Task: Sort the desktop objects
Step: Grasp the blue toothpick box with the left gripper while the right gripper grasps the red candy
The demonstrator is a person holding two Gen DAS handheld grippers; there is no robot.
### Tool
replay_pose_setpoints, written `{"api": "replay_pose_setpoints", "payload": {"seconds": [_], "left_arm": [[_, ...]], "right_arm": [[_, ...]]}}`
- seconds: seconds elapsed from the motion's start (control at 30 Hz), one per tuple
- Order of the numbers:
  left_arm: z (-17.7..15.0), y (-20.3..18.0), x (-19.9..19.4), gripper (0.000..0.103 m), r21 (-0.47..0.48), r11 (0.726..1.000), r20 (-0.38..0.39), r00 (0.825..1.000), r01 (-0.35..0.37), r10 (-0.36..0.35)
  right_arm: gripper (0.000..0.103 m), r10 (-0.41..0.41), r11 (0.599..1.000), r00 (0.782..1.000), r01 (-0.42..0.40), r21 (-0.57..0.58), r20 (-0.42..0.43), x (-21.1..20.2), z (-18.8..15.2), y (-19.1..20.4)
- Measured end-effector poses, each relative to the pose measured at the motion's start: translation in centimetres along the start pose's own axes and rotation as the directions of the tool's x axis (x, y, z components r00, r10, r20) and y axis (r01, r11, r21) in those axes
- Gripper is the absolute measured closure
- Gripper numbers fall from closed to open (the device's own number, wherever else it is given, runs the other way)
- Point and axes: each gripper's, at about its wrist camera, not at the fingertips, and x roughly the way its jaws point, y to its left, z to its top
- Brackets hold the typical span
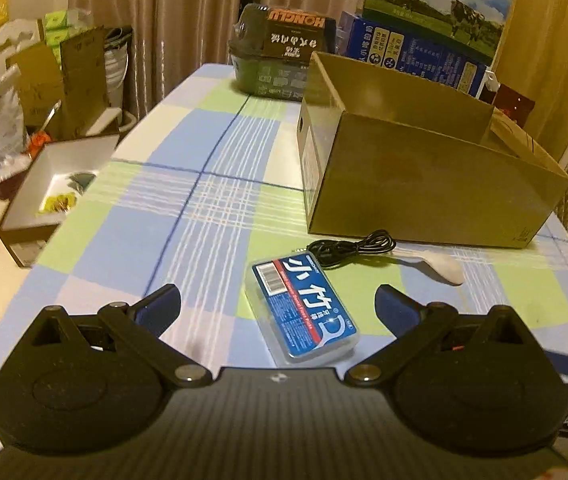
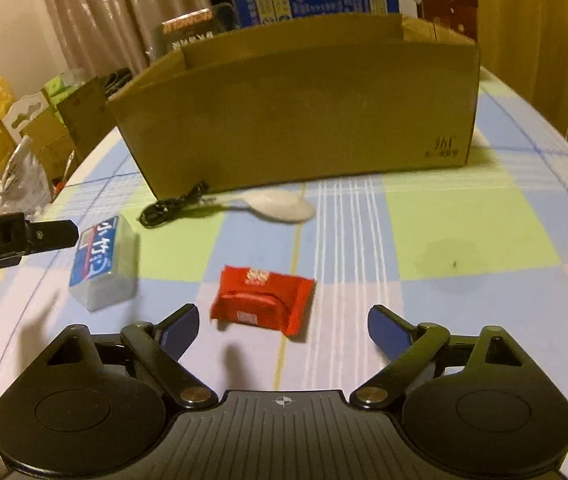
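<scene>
Checked-cloth surface (image 1: pixel 212 184), blue, green and white squares, takes up most of both views. Open cardboard box (image 2: pixel 296 112) sits at the far side, long wall facing near; presumably the sorting bin. What shows of its inside in the left wrist view looks bare, but the near wall hides the floor of it, so can't confirm.

Nothing looks sorted yet: four loose things lie out on the cloth in front of the box. Blue-labelled clear plastic case (image 1: pixel 302 308), flat, near left. Red packet (image 2: pixel 262 300), flat, near centre, just right of the case but apart. White plastic spoon (image 2: pixel 274 205), farther back, just before the box wall, bowl pointing right. Black coiled cable (image 2: pixel 172 206), at the spoon's handle end, touching or overlapping it, right by the box's left corner.

Left claw (image 1: pixel 278 300): wide, empty, hanging above the blue case with the case between its fingers, not in contact as far as seen. Right claw (image 2: pixel 284 320): wide, empty, lined up on the red packet, which lies just beyond the fingertips.

Judgement: task at the start, first pick not made. All four items left; case and packet are likely first.
</scene>
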Motion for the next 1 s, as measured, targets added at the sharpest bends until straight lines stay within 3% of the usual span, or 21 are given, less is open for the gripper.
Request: {"api": "replay_pose_setpoints", "payload": {"seconds": [0.23, 0.43, 0.6, 0.83, 0.9, 1.0], "left_arm": [[-0.2, 0.0, 1.2, 0.002, -0.007, 1.0, -0.016, 1.0, 0.013, -0.013], [-0.3, 0.2, 2.0, 0.002, -0.007, 1.0, -0.033, 0.999, -0.003, 0.002], [-0.3, 0.0, 2.2, 0.002, 0.0, 1.0, -0.034, 0.999, 0.007, -0.007], [-0.5, -0.7, 2.6, 0.002, 0.018, 0.999, -0.049, 0.998, 0.027, -0.026], [-0.5, -0.8, 2.7, 0.002, 0.02, 0.999, -0.052, 0.998, 0.028, -0.027], [-0.5, -0.8, 2.7, 0.002, 0.021, 0.999, -0.052, 0.998, 0.03, -0.029]], "right_arm": [[0.016, 0.006, 1.0, 1.0, -0.006, 0.02, 0.008, 1.6, -0.3, 0.9], [0.021, -0.047, 0.996, 0.997, 0.051, -0.077, 0.061, 3.1, -0.5, 2.7], [0.04, -0.088, 0.985, 0.993, 0.098, -0.139, 0.076, 3.4, -0.6, 3.1], [0.043, -0.091, 0.983, 0.993, 0.102, -0.153, 0.073, 3.1, -0.8, 3.1], [0.051, -0.09, 0.982, 0.993, 0.101, -0.16, 0.074, 3.0, -0.8, 3.2], [0.052, -0.08, 0.982, 0.994, 0.091, -0.164, 0.071, 3.0, -0.7, 3.0]]}}
